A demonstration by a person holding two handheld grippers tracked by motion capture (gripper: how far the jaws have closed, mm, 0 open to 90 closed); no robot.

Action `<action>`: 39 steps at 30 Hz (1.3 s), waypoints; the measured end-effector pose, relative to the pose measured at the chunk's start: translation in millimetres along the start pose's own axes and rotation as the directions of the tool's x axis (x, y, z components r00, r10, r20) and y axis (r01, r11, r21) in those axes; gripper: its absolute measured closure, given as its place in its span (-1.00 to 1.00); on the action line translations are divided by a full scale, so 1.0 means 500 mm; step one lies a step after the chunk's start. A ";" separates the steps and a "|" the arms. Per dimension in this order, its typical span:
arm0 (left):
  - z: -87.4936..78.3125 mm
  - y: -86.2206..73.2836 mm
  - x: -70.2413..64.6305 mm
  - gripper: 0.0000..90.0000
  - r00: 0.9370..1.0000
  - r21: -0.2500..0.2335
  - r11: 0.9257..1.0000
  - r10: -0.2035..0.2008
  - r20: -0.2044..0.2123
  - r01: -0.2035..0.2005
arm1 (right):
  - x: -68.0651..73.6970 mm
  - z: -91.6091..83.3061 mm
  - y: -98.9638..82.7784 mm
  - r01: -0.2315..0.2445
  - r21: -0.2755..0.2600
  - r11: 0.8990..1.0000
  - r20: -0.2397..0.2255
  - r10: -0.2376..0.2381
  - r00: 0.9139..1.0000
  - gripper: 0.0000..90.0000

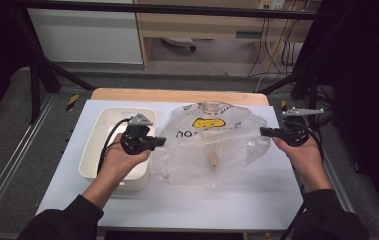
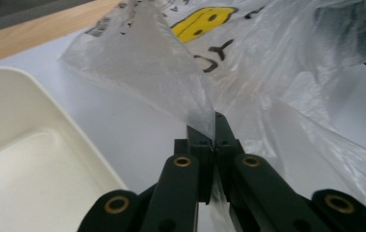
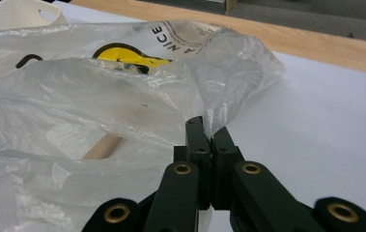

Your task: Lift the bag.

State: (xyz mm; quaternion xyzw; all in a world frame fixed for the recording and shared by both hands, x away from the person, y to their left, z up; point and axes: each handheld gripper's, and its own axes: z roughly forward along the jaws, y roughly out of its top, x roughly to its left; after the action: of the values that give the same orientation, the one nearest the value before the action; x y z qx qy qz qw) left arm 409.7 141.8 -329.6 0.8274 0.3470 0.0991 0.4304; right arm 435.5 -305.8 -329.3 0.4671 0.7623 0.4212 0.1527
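Observation:
A clear plastic bag (image 1: 212,140) with a yellow smiley face and black lettering lies spread on the white table. Through its film shows a pale, stick-like object (image 1: 212,159); the same object (image 3: 102,146) appears in the right gripper view. My left gripper (image 1: 161,142) pinches the bag's left edge, jaws shut on a taut fold of the bag (image 2: 171,82). My right gripper (image 1: 265,131) is shut on the right edge of the bag (image 3: 122,106), where the film bunches at its tips. The bag is stretched between my two hands.
A white rectangular bin (image 1: 108,131) stands left of the bag, under my left hand; its wall (image 2: 50,116) fills the left of the left gripper view. A wooden strip (image 1: 177,95) borders the table's far side. Black frame posts stand at both sides.

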 end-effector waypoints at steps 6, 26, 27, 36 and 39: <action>0.008 -0.036 -0.029 1.00 1.000 -0.008 1.000 0.006 0.014 -0.006 | 0.003 0.018 -0.051 -0.013 0.008 1.000 0.021 0.012 1.000 1.00; 0.026 -0.156 -0.090 0.98 1.000 -0.047 0.999 -0.004 0.015 0.004 | 0.017 0.046 -0.188 -0.038 0.070 0.997 0.060 0.033 0.998 1.00; 0.029 -0.161 -0.093 0.98 1.000 -0.041 0.999 0.001 0.009 -0.001 | 0.017 0.046 -0.192 -0.033 0.080 0.996 0.063 0.028 0.998 1.00; 0.064 -0.221 -0.118 0.99 0.997 0.047 0.997 0.056 -0.048 -0.054 | 0.021 0.059 -0.222 -0.032 0.156 0.987 0.072 0.021 0.997 1.00; 0.077 -0.236 -0.121 0.99 0.995 0.083 0.994 0.076 -0.058 -0.071 | 0.017 0.061 -0.227 -0.034 0.173 0.984 0.080 0.020 0.997 1.00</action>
State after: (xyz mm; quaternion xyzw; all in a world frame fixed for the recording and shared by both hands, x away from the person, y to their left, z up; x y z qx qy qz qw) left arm 325.1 123.3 -437.0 0.8529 0.3330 0.1257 0.3820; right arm 384.1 -307.1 -435.5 0.5052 0.7832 0.3363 0.1353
